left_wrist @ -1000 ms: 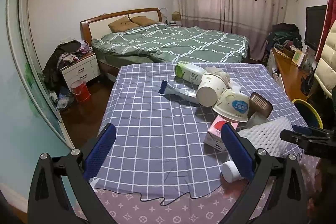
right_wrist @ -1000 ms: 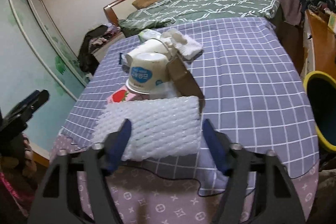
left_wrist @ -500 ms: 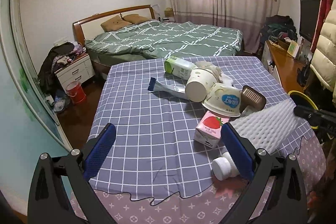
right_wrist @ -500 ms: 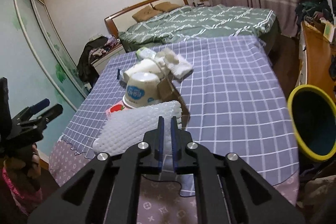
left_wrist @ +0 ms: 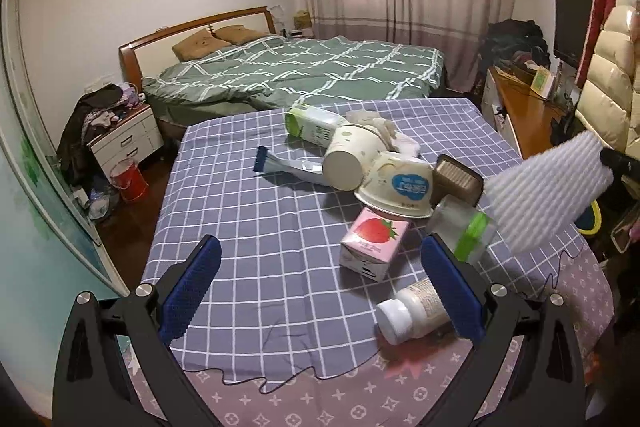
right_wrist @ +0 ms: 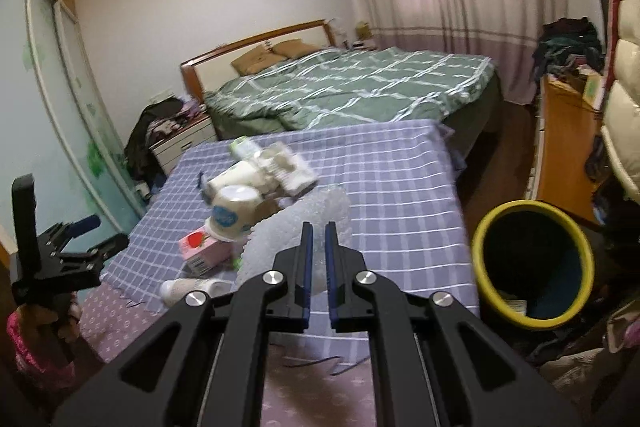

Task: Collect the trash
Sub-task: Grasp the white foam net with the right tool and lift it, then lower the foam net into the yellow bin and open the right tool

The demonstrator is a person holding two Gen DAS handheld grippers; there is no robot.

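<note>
Centrally, on the checked cloth of the table (left_wrist: pixel 248 227), lies the remaining litter: one pink strawberry carton (left_wrist: pixel 374 241), one white bottle (left_wrist: pixel 416 307) on its side, two paper cups (left_wrist: pixel 352 155) with an upturned noodle bowl (left_wrist: pixel 400 187) among them, one green-and-white carton (left_wrist: pixel 312 125), one flattened tube (left_wrist: pixel 286 167), one brown tray (left_wrist: pixel 456 181) and one clear plastic piece with a green band (left_wrist: pixel 468 227). Behind the table stands a bed (left_wrist: pixel 304 75); at its right a yellow-rimmed bin (right_wrist: pixel 532 263) sits on the floor, with open space between it and my right gripper (right_wrist: pixel 316 259). My right gripper is clenched on the white foam sheet (right_wrist: pixel 296 227), its jaws having just closed with the sheet's edge pinched between the pads; the sheet hangs lifted off the table, over its right edge, forward of the fingers and left of the bin. My left gripper (left_wrist: pixel 320 287) hovers released above the near edge, jaws wide; the bottle lies just beside its right finger (left_wrist: pixel 452 291), the strawberry carton between and beyond the fingers, untouched.
</note>
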